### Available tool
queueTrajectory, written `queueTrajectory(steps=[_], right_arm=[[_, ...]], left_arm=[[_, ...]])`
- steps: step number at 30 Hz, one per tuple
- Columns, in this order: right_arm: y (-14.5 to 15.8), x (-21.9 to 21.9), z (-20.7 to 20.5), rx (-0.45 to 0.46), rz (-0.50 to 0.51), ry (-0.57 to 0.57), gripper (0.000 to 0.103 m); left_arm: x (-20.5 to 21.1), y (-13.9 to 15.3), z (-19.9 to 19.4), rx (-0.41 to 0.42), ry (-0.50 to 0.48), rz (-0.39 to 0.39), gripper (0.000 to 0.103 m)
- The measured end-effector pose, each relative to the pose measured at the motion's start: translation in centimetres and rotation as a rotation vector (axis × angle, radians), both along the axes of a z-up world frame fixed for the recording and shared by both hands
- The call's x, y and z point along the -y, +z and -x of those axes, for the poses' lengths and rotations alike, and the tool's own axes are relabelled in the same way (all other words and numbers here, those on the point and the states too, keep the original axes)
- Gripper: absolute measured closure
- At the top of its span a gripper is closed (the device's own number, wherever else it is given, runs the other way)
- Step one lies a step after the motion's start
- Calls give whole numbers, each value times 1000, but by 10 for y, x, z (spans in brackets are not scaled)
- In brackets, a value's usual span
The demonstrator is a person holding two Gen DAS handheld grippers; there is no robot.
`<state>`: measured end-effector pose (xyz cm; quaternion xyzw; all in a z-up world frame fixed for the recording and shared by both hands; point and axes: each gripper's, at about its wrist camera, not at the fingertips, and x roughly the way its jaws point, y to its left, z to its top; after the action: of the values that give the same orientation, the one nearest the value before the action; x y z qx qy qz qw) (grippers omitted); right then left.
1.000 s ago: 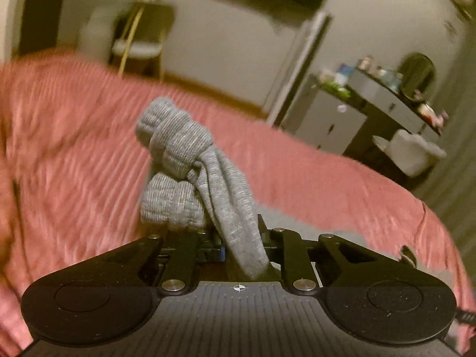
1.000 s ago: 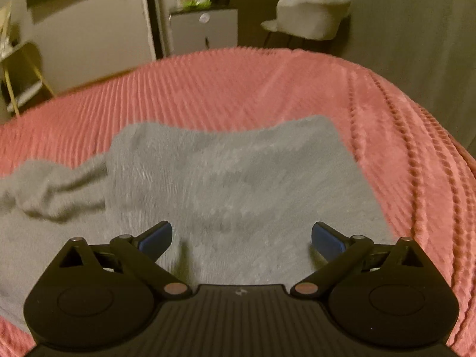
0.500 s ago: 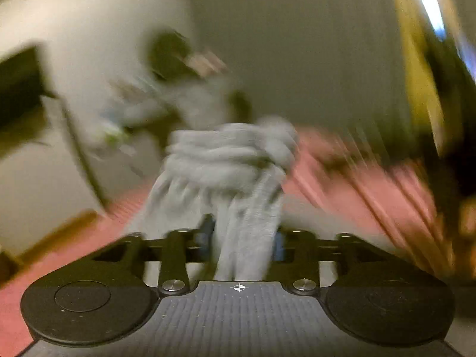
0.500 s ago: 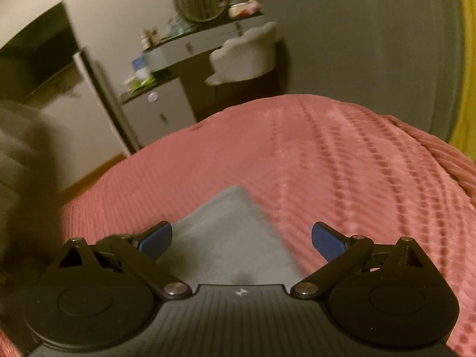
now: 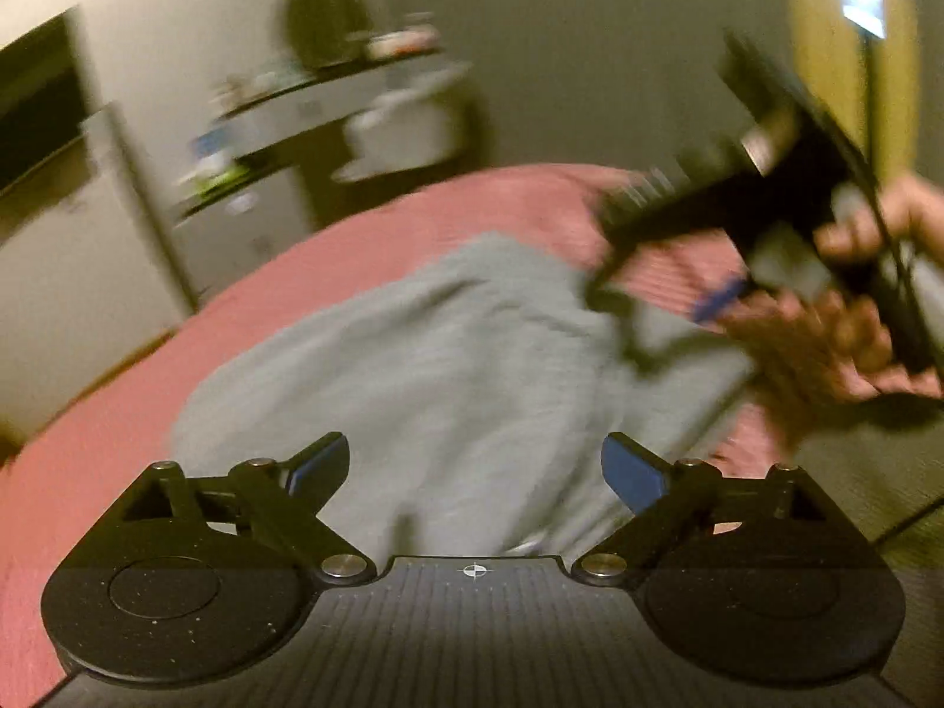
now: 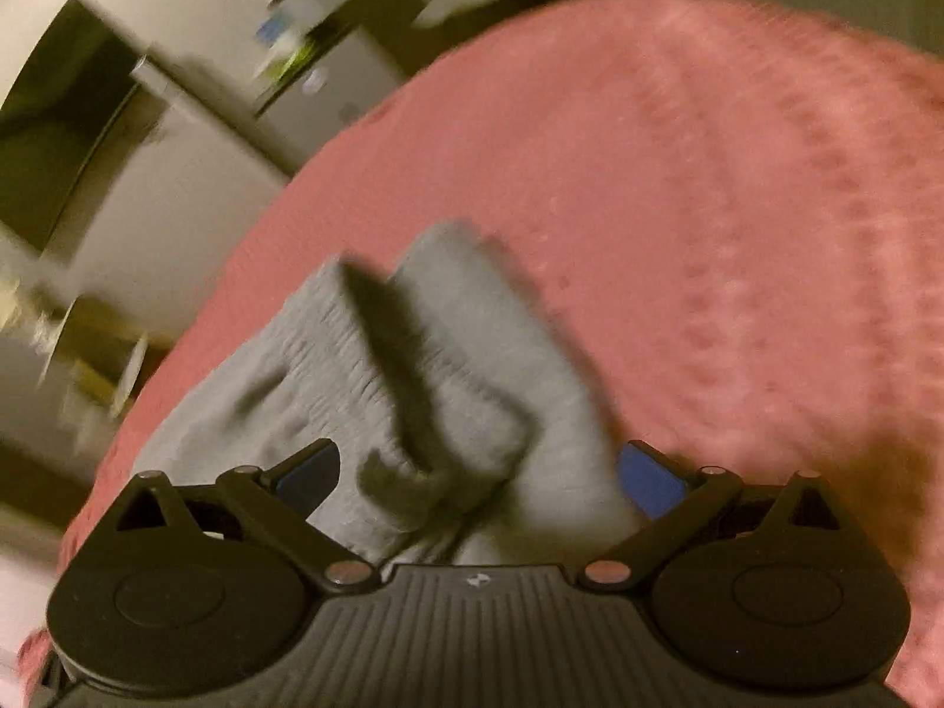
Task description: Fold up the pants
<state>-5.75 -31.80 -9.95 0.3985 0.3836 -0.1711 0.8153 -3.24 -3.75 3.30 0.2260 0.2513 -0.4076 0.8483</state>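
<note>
1. The left gripper (image 5: 475, 466), at the bottom of its own view, has just been opening; its jaws stand wide with nothing pinched.
2. The right gripper (image 6: 478, 475) is also spread wide, hovering over cloth.
3. The grey pants (image 5: 425, 366) lie mid-frame, bunched on the pink bedspread (image 6: 708, 206).
4. They look soft, light and limp; a doubled edge or the ribbed waistband would likely give the firmest hold.

Dim warm indoor light, heavy motion blur in both views, fisheye-bent edges, dark corners
</note>
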Motion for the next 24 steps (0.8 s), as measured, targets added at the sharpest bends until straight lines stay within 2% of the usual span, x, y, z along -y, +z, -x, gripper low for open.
queueTrajectory(steps=[2,6,10,12,16,18,22,24], right_arm=[[-13,5,-14,-16,-14,10,2],[-16,19,-19,-11,-129,-11,0],[-10,9,-16,-16,-80,16,0],[-4,11,-9,16,-79,-3,0],[8,10,14,148,-124,-71,0],[5,11,17,190,-167,-46,0],[-27,8,-6,98,-249,25,0],[-29,2,-16,131,-236,28,0]], left_arm=[[-23,3,-10,-26,92,26,7],[-55,2,-39,-131,273,60,7],[-81,-6,-70,-258,417,136,7],[-93,-9,-81,-325,463,172,7],[-115,-15,-87,-387,518,209,7],[-110,-17,-89,-396,517,216,7],[-105,-27,-93,-415,511,201,7],[-100,-31,-96,-420,511,188,7]])
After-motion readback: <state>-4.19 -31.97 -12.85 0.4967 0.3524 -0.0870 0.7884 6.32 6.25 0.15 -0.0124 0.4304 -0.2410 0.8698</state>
